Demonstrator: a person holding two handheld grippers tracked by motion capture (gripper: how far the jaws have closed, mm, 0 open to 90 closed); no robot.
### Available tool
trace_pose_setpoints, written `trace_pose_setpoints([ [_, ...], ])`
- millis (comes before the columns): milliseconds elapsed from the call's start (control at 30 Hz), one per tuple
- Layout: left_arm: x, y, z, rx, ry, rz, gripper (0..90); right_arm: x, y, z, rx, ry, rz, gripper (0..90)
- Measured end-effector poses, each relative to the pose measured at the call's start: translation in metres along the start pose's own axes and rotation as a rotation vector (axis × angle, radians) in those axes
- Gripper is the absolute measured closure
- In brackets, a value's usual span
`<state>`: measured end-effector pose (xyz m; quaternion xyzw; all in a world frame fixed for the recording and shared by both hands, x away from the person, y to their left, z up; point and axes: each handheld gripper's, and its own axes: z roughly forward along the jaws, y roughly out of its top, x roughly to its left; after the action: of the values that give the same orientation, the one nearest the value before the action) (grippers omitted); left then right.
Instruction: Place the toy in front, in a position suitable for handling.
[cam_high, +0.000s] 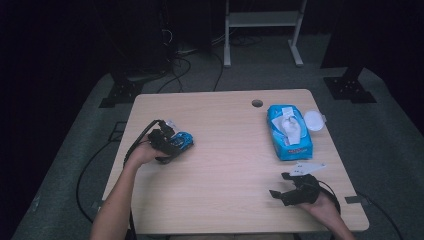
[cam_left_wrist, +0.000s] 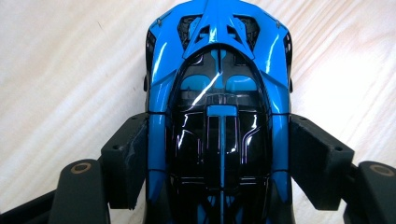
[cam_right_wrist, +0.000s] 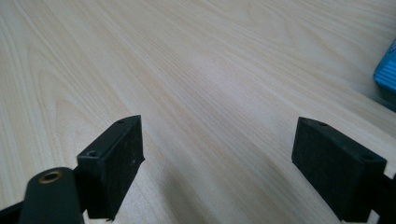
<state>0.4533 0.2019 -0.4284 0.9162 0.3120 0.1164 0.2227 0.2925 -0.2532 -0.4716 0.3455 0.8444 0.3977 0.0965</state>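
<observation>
1. Under both of my grippers lies a pale wooden table (cam_high: 230, 150) with fine grain, a round cable hole (cam_high: 257, 103) near its far edge, and grey carpet (cam_high: 395, 150) around it.
2. Beyond the table I see the legs of a white stand (cam_high: 262, 30), loose cables on the floor and black bases at either side; the rest of the room is too dark to read.
3. My left gripper (cam_left_wrist: 219, 154) has its jaws clamped on the flanks of a blue and black toy car (cam_left_wrist: 217, 93), which sits on the left part of the table; the high view shows the same car (cam_high: 182, 141) partly hidden under the hand.
4. My right gripper (cam_right_wrist: 233, 163) hovers low over bare wood near the front right corner, jaws wide apart with nothing between them.
5. A blue pack of wipes (cam_high: 288, 131) lies at the far right, its lid flipped open; just its corner is cut off at the edge of the right gripper view.
6. I cannot make out the car's wheels or rear end from the left gripper view.
</observation>
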Motion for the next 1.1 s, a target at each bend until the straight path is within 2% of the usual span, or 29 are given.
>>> trace_pose_setpoints([
  [67, -0.005, 0.003, -0.005, -0.031, -0.005, 0.008, 27.9, 0.0, 0.0, 0.0, -0.002, -0.001, 0.001, 15.7],
  [100, -0.007, 0.006, -0.008, -0.038, -0.006, 0.022, 27.9, 0.0, 0.0, 0.0, -0.001, -0.002, 0.002, 15.7],
  [133, -0.016, 0.011, -0.011, -0.059, -0.009, 0.044, 27.9, 0.0, 0.0, 0.0, -0.001, -0.002, 0.004, 15.6],
  [167, -0.016, 0.011, -0.011, -0.059, -0.009, 0.044, 27.9, 0.0, 0.0, 0.0, -0.001, -0.002, 0.004, 15.6],
  [200, -0.02, 0.015, -0.012, -0.065, -0.013, 0.065, 27.9, 0.0, 0.001, 0.001, -0.003, -0.003, 0.001, 15.7],
  [400, -0.059, 0.039, -0.009, -0.115, -0.058, 0.164, 27.9, 0.001, 0.001, 0.001, -0.004, -0.001, -0.001, 15.6],
  [600, -0.099, 0.062, -0.002, -0.128, -0.109, 0.271, 27.9, 0.0, 0.001, -0.002, -0.011, -0.003, 0.003, 15.6],
  [633, -0.11, 0.069, 0.0, -0.129, -0.125, 0.3, 27.9, -0.001, 0.0, -0.003, -0.016, -0.005, 0.003, 15.7],
  [767, -0.123, 0.075, 0.004, -0.131, -0.16, 0.327, 27.9, -0.002, 0.0, -0.006, -0.026, -0.008, 0.006, 15.6],
  [867, -0.134, 0.079, 0.014, -0.128, -0.187, 0.346, 27.9, -0.003, 0.0, -0.007, -0.027, -0.012, 0.004, 15.7],
  [1100, -0.144, 0.078, 0.04, -0.062, -0.231, 0.342, 27.9, -0.003, 0.0, -0.009, -0.034, -0.013, 0.005, 15.6],
])
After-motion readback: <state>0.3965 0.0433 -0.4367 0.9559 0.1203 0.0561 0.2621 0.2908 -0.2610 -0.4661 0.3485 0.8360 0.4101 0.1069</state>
